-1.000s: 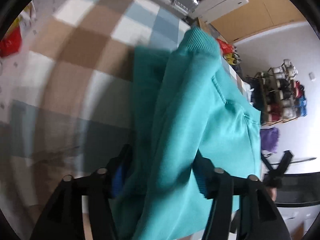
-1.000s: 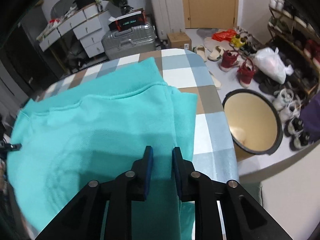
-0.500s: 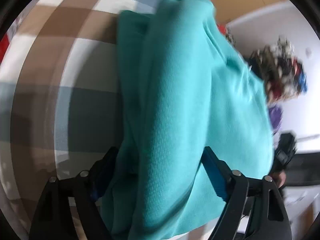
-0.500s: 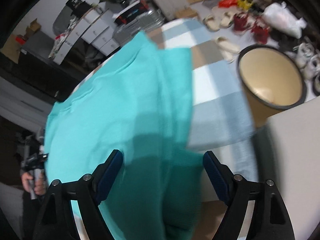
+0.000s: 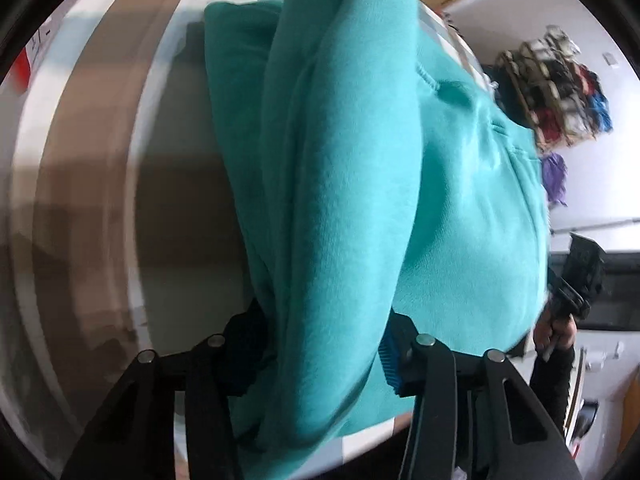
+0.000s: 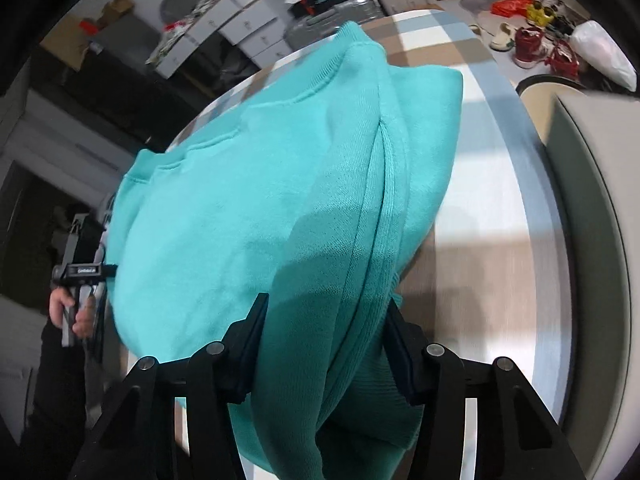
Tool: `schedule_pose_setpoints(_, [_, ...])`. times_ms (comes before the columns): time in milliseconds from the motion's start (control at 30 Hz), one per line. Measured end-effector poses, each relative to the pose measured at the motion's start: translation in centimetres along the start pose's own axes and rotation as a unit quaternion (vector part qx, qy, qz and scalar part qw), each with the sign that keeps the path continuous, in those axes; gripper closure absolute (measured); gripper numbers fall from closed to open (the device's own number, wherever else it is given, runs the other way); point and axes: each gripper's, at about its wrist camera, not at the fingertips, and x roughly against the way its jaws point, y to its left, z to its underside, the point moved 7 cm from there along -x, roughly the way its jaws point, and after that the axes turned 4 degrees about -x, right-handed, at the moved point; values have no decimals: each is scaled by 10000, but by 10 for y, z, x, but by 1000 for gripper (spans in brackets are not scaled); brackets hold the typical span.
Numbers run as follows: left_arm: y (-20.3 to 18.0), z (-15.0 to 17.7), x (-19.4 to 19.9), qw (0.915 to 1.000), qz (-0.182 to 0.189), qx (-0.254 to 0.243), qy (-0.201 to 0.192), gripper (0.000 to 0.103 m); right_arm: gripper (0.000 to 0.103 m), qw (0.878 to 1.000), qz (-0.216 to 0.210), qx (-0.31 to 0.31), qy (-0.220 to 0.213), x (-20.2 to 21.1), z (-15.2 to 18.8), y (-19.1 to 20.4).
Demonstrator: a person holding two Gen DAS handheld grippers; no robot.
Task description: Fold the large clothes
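A teal sweatshirt (image 5: 352, 184), folded into a thick bundle, lies on a round table with a checked cloth (image 5: 100, 200). In the left wrist view my left gripper (image 5: 320, 356) straddles one end of the bundle. Its jaws are closing, and both pads touch the fabric that fills the gap. In the right wrist view my right gripper (image 6: 326, 324) straddles the other end of the sweatshirt (image 6: 248, 200), along a ribbed seam. Its jaws are closing too, with fabric packed between the pads. Each view shows the hand (image 5: 556, 332) (image 6: 68, 312) that holds the other gripper, past the bundle's far side.
Bare checked tablecloth (image 6: 480, 200) runs to the table's curved edge on the right. Beyond it are a tan round bin (image 6: 540, 84), shoes (image 6: 528, 44) and a white bag (image 6: 604, 56) on the floor. White drawers (image 6: 248, 20) and a shoe rack (image 5: 560, 92) stand behind.
Both grippers let go of the cloth, opened wide and slid forward along the sweatshirt. Their jaws now stand narrower around a thicker part of the bundle, which fills more of both views.
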Motion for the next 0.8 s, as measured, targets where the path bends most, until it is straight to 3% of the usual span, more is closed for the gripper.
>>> schedule_pose_setpoints(100, [14, 25, 19, 9971, 233, 577, -427, 62, 48, 10000, 53, 43, -31, 16, 32, -11])
schedule_pose_setpoints(167, [12, 25, 40, 9933, -118, 657, -942, 61, 47, 9988, 393, 156, -236, 32, 33, -18])
schedule_pose_setpoints(200, [12, 28, 57, 9901, -427, 574, -1209, 61, 47, 9959, 769, 168, -437, 46, 28, -19])
schedule_pose_setpoints(267, [-1, 31, 95, 9736, -1125, 367, -1953, 61, 47, 9853, 1450, 322, -841, 76, 19, -10])
schedule_pose_setpoints(300, [-15, 31, 119, 9594, -1328, 201, -2480, 60, 48, 9798, 1575, 491, -1132, 93, 14, 4])
schedule_pose_setpoints(333, [-31, 30, 129, 9535, -1209, -15, -2761, 57, 48, 9761, 1508, 744, -1379, 107, 11, 27])
schedule_pose_setpoints(367, [-54, 26, 121, 9539, -1044, -196, -2806, 41, 47, 9749, 1306, 1062, -1454, 112, 10, 56])
schedule_pose_setpoints(400, [-72, 24, 113, 9578, -824, -423, -2722, 33, 47, 9742, 1187, 1251, -1454, 111, 11, 76])
schedule_pose_setpoints(500, [-103, 21, 59, 9749, -506, -994, -1926, 33, 45, 9684, 931, 1918, -1294, 70, 15, 153])
schedule_pose_setpoints(567, [-105, 10, 20, 9779, -766, -1104, -1604, 33, 47, 9613, 1271, 2222, -1024, 27, 12, 177])
schedule_pose_setpoints(700, [-85, -9, -30, 9849, -989, -971, -1034, 34, 49, 9328, 2334, 2721, -374, -54, 15, 170])
schedule_pose_setpoints(767, [-93, -5, -31, 9849, -852, -1037, -1095, 34, 50, 9403, 2333, 2477, 81, -78, 33, 134])
schedule_pose_setpoints(800, [-94, -2, -29, 9846, -844, -1080, -1087, 34, 50, 9441, 2269, 2389, 70, -77, 39, 125])
